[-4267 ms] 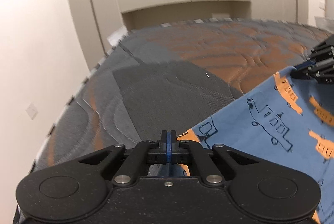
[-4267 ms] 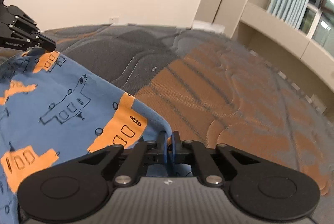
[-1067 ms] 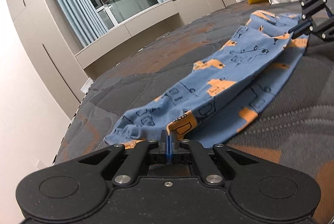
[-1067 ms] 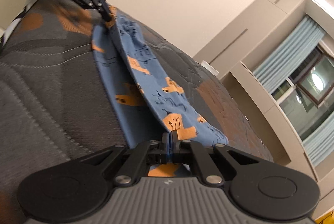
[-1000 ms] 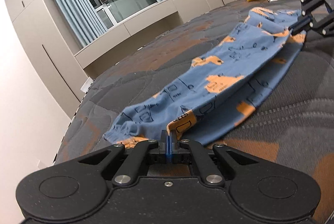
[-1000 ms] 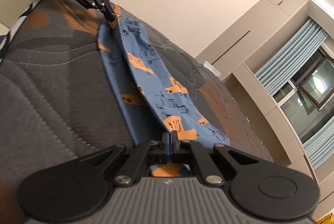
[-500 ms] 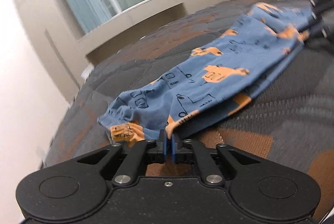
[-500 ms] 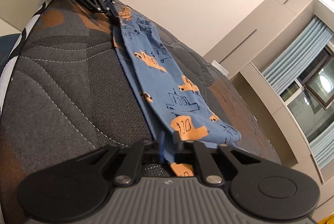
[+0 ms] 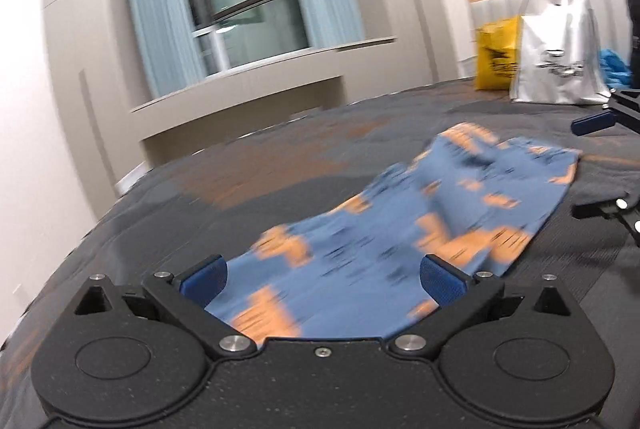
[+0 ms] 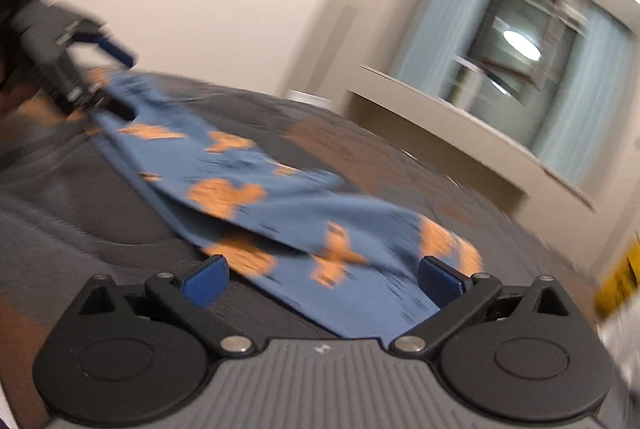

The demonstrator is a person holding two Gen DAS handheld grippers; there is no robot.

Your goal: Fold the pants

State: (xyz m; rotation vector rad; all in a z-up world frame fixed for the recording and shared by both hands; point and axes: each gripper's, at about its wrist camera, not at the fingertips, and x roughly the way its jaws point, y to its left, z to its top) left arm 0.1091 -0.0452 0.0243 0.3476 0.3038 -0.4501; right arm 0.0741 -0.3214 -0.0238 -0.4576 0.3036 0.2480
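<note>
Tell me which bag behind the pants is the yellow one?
The yellow bag is the smaller one on the left, tucked partly behind the bigger white bag, beyond the blue pants.

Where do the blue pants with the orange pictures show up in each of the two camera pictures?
Left wrist view: the pants run from bottom centre, between the open fingers, up toward the right.
Right wrist view: the pants run from bottom centre up toward the upper left.
Shared landmark: the window with pale blue curtains, also.
</note>
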